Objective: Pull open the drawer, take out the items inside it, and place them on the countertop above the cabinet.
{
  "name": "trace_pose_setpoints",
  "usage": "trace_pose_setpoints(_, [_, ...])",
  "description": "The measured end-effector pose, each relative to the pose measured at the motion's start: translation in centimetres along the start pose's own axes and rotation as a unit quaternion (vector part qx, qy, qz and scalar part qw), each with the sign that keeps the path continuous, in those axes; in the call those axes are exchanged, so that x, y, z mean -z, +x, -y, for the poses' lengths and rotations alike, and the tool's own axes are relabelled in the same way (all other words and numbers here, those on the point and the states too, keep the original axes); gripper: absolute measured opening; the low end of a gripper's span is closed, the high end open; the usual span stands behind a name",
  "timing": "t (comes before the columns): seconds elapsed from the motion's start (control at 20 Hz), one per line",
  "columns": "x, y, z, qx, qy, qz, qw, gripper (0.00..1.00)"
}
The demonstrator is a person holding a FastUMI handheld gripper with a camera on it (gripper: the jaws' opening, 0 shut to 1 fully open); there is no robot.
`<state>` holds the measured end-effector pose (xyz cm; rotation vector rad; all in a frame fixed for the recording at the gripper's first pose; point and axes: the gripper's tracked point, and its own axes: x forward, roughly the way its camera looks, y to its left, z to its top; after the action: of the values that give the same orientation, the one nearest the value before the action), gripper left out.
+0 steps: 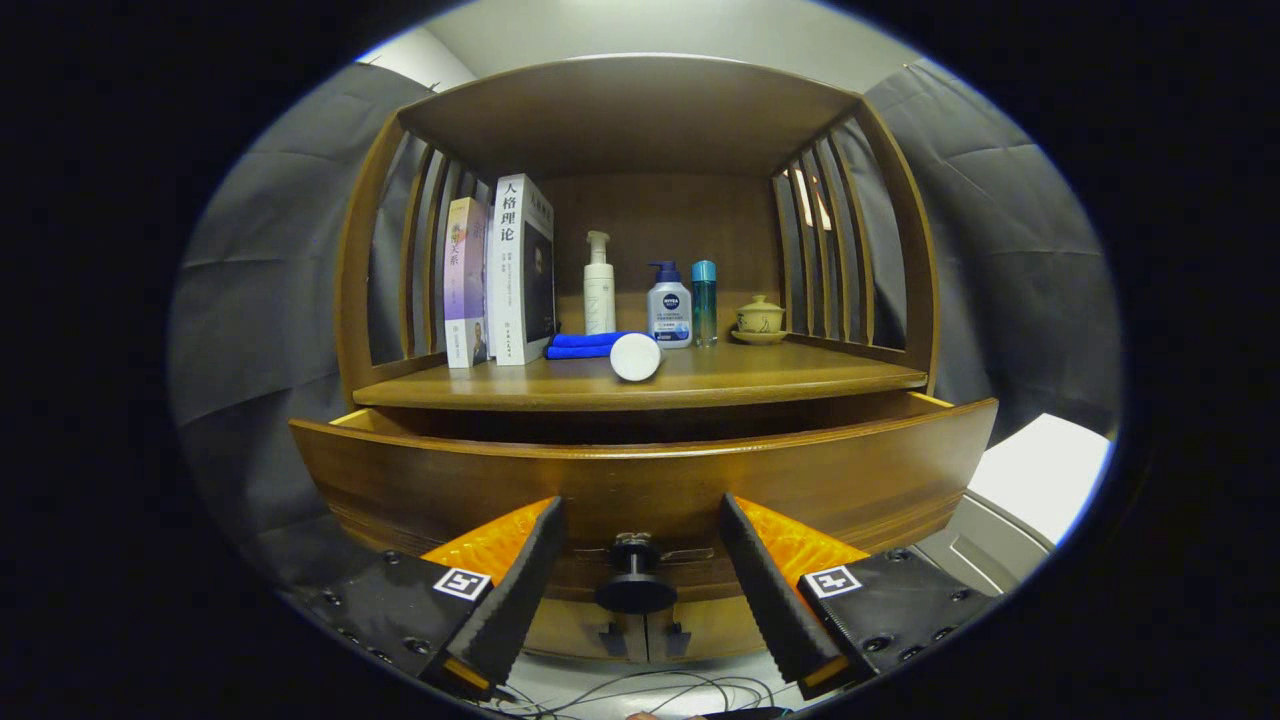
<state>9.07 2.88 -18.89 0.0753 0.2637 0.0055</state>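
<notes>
Presently the claw [640, 580] stands spread, its ribbed fingers [520, 580] flanking the dark round knob [636, 590] without touching it, apparently freed from the pull. The drawer [640, 480], curved polished wood, sits drawn out just ahead of the claw; its contents are hidden behind the tall front. Beyond and above it, the desk [800, 380] carries upright books [520, 270], a folded blue cloth [585, 344], a white cylinder [636, 357] lying on its side, three bottles [669, 315] and a lidded cup [760, 318]. Judged: retrieval is not yet begun.
</notes>
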Motion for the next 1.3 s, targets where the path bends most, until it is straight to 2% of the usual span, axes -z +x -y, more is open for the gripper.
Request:
trace_pose_setpoints(0.5, [-0.4,4.6,-0.3,-0.006,0.036,-0.015,0.999,0.98])
trace_pose_setpoints(0.8, [-0.4,6.6,-0.5,-0.01,0.031,-0.032,0.999,0.98])
trace_pose_setpoints(1.0, [0.8,6.2,-0.4,-0.004,0.023,-0.065,0.998,0.98])
trace_pose_setpoints(1.3, [-3.5,0.0,0.0,-0.008,0.018,-0.013,1.0,0.98])
